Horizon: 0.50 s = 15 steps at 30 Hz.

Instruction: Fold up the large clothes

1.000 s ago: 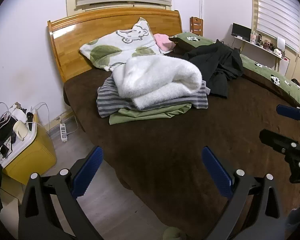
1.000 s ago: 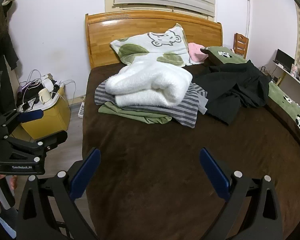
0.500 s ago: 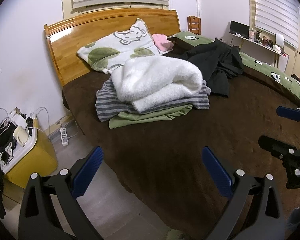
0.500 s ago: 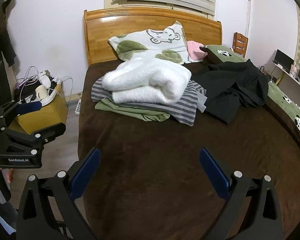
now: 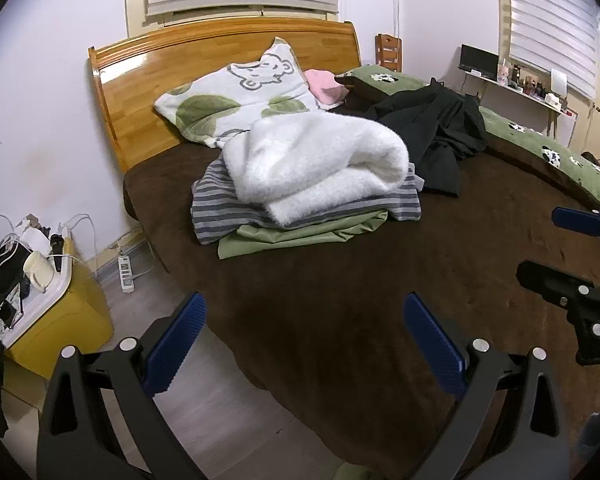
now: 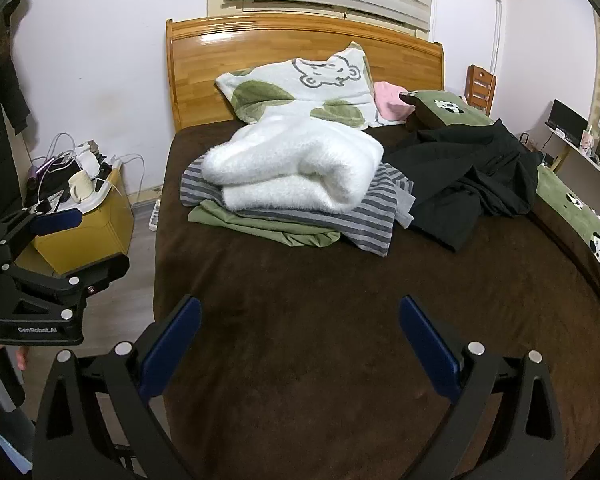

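While I hold off bed, nothing gripped: left gripper spread wide, empty. Folded stack centre on brown cover; unfolded black coat beside it, right. Right gripper also spread, empty. I judge next: reach coat, spread flat.

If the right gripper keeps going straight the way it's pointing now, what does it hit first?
Probably the bare brown bedspread ahead of the open right gripper, short of the folded pile topped by the white fleece; depth is uncertain.
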### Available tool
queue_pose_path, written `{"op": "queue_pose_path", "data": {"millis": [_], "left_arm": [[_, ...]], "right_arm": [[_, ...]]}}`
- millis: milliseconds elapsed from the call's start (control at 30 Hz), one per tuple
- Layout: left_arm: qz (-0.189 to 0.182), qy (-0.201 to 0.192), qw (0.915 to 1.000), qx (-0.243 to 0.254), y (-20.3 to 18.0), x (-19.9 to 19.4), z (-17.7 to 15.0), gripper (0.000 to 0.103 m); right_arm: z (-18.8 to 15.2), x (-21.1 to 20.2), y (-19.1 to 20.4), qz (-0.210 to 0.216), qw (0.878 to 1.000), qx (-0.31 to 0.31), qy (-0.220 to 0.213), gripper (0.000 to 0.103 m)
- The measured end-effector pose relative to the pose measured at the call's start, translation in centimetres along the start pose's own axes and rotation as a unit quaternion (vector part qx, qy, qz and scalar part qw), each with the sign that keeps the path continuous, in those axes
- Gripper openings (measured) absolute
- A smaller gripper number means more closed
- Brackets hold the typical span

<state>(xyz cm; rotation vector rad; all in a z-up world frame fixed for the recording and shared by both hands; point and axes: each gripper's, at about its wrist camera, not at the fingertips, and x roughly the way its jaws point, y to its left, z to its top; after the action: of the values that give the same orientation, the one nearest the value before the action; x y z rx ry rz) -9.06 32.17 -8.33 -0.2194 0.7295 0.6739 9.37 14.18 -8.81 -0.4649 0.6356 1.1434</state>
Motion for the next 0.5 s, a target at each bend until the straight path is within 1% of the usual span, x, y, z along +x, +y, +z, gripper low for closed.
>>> {"op": "queue_pose_path", "data": {"millis": [400,500], "left_arm": [[-0.001,-0.003,1.0000,0.000,0.08,-0.23,-0.20,0.097],[0.004,-0.006,1.0000,0.002,-0.03,-0.30,-0.14,0.097]], "right_arm": [[-0.06,0.14,-0.01,0.002,1.000,0.001,0.002,0.097],[-0.08,0.13,-0.03,0.002,1.000,0.000,0.002,0.097]]}}
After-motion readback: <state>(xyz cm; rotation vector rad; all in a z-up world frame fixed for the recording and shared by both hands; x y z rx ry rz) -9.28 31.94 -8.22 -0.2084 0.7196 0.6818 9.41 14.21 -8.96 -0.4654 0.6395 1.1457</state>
